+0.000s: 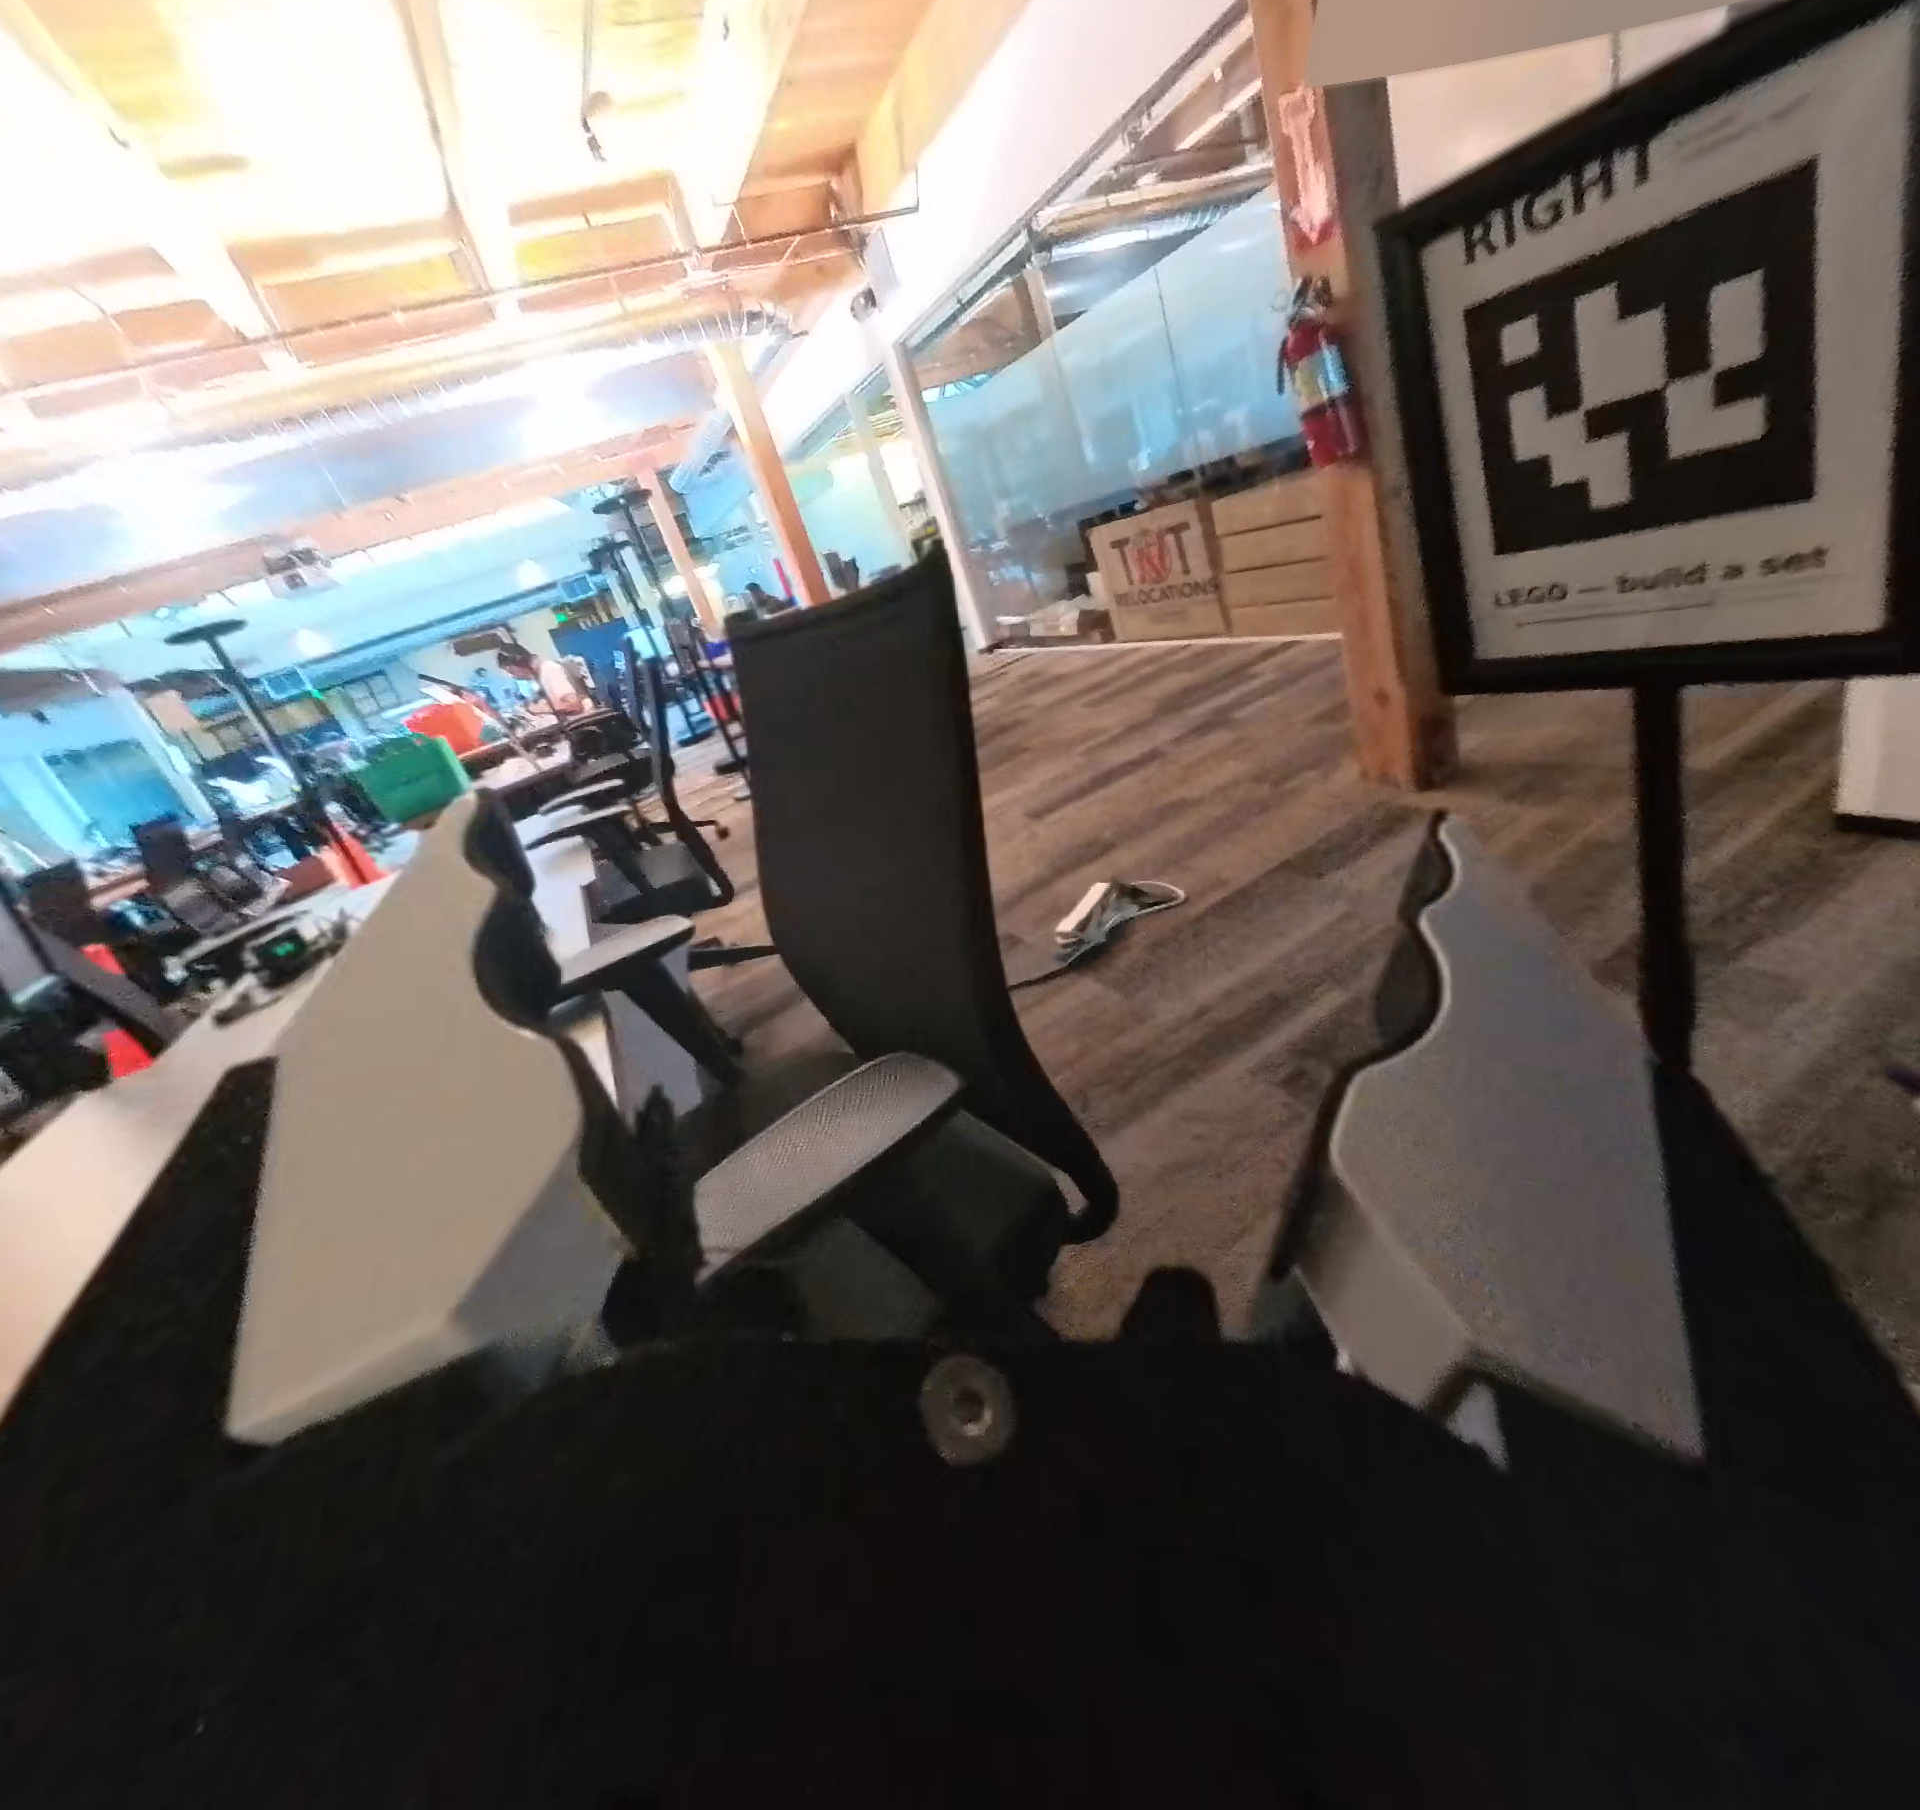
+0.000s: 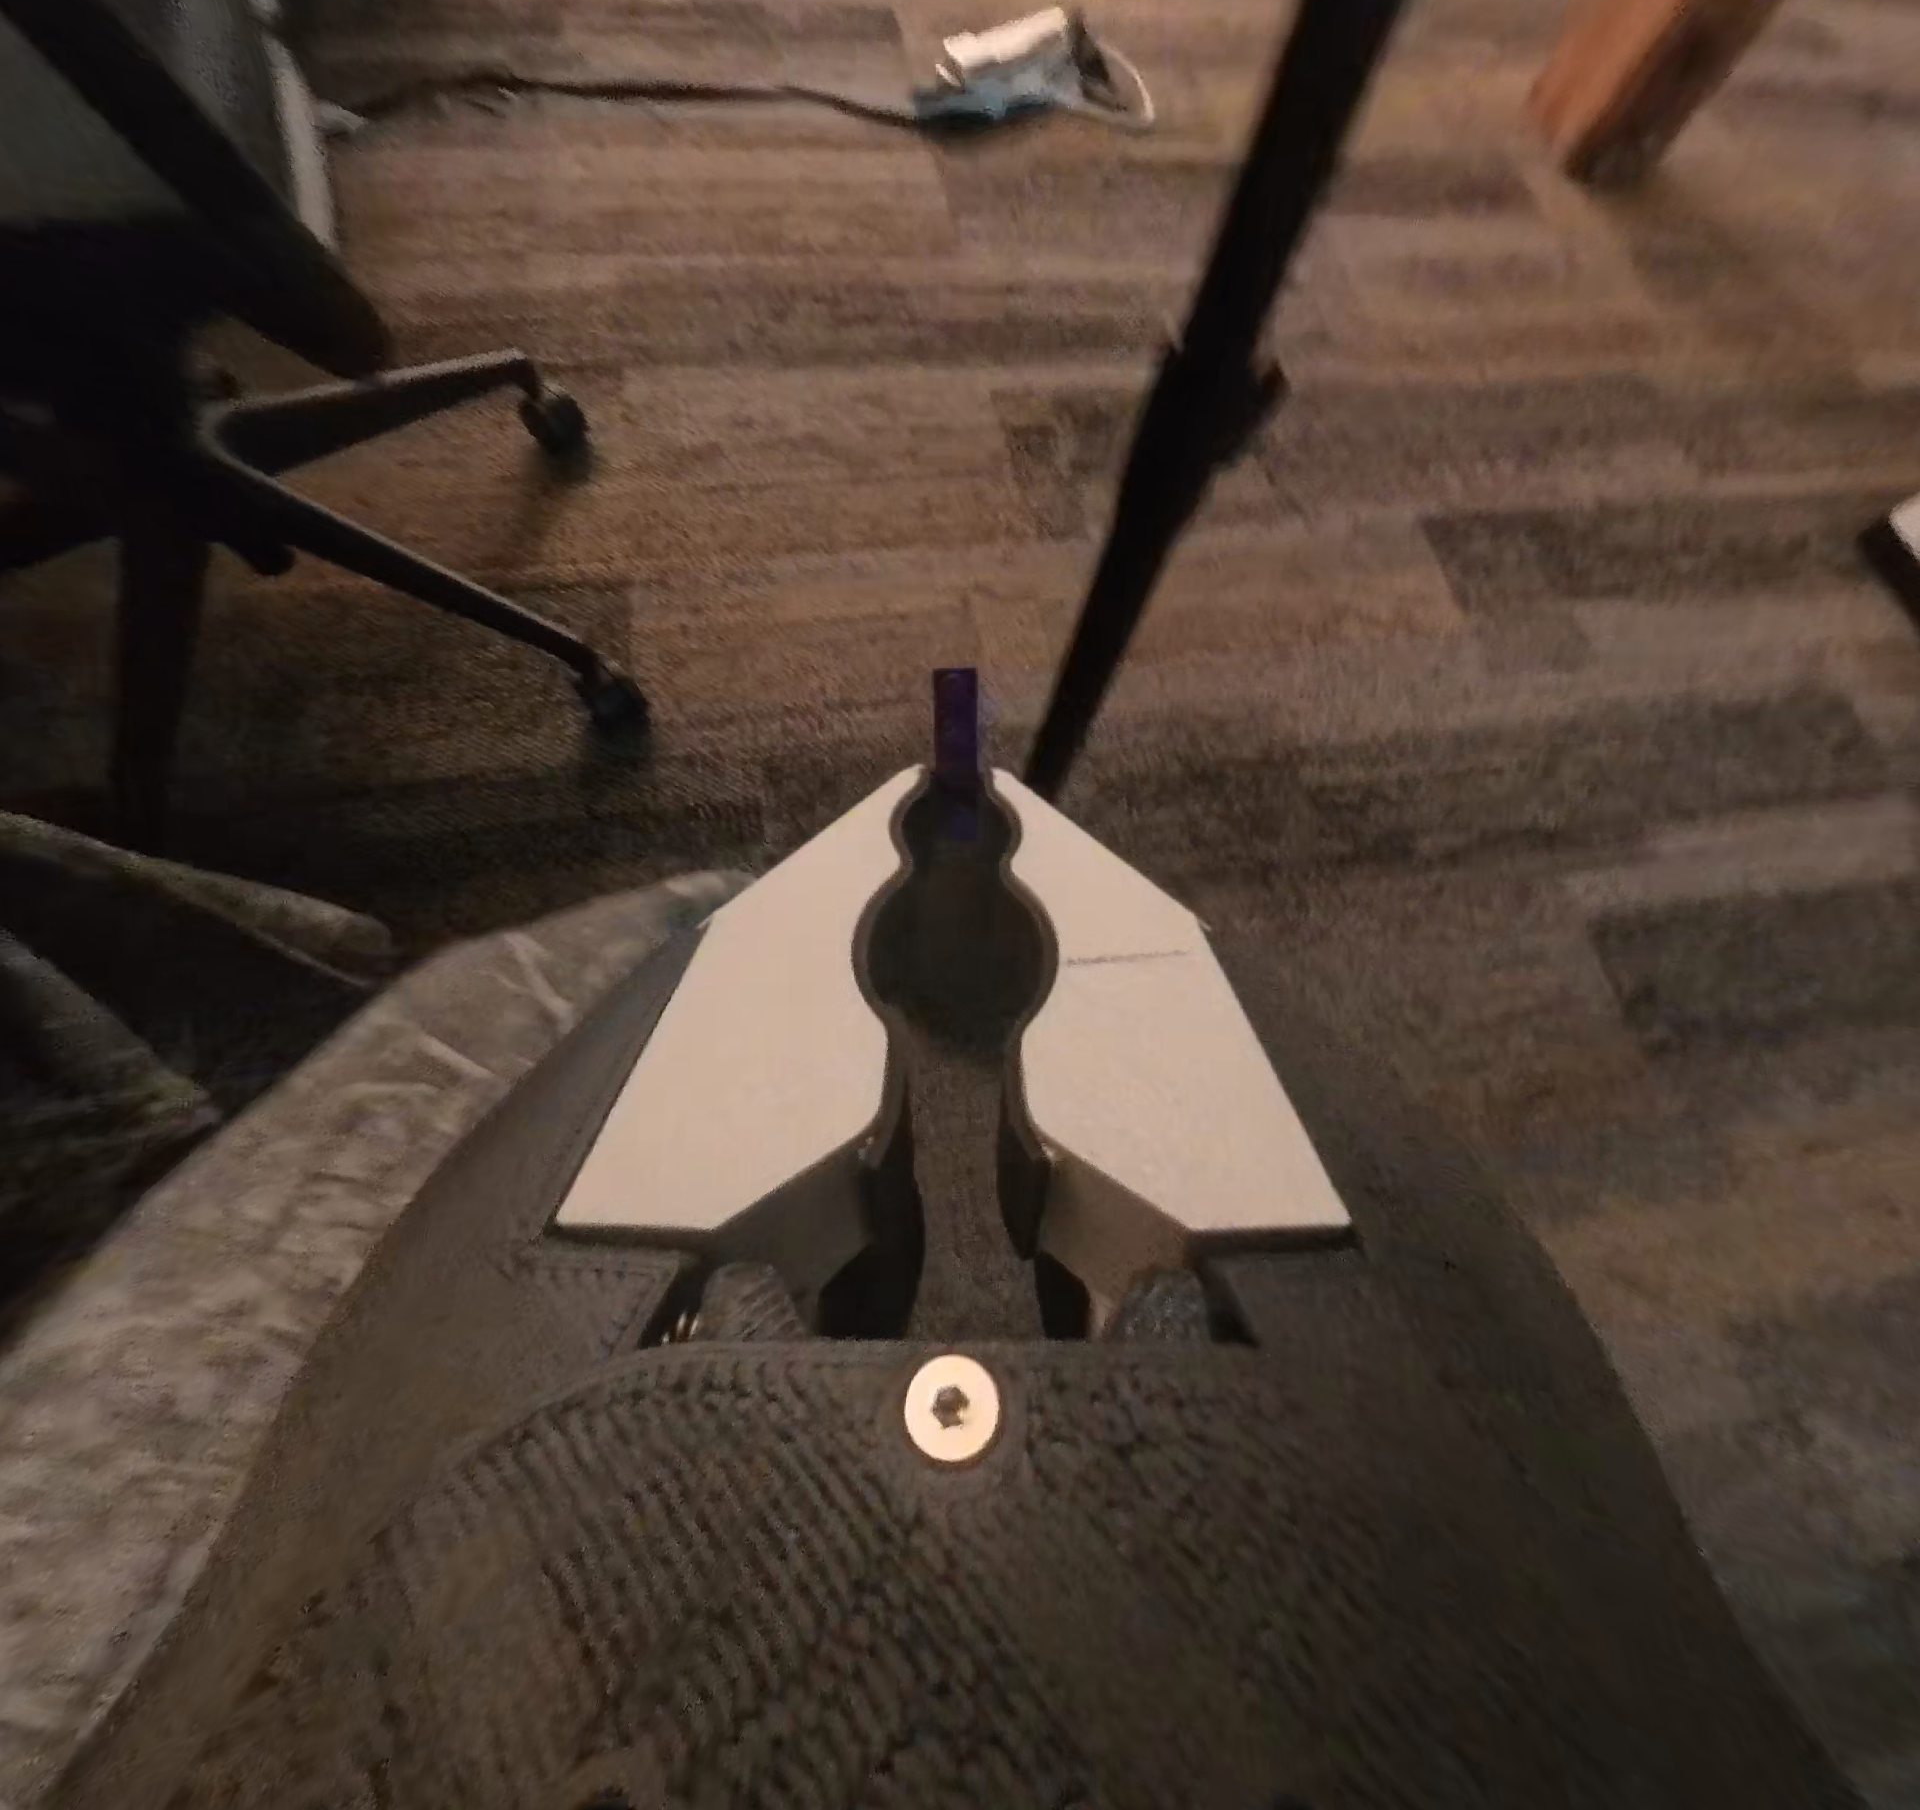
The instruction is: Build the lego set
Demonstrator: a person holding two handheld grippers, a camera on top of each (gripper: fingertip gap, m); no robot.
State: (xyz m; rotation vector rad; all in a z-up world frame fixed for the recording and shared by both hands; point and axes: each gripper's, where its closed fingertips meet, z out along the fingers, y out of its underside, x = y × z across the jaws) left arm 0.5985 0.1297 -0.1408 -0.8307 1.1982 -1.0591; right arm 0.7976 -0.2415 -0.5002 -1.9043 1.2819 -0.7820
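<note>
My right gripper (image 2: pixel 956 784) has its jaws clamped on a thin purple piece (image 2: pixel 955 726), which sticks out past the fingertips above the carpet (image 2: pixel 1455 825), just beside a black pole (image 2: pixel 1174 410). My left gripper (image 1: pixel 956 856) is spread wide and holds nothing, aimed across the office at a black chair (image 1: pixel 873 773) and a framed sign (image 1: pixel 1662 389). I judge this a carrying step (no model or table shows). Next I must swing both toward the build and line the piece up.
</note>
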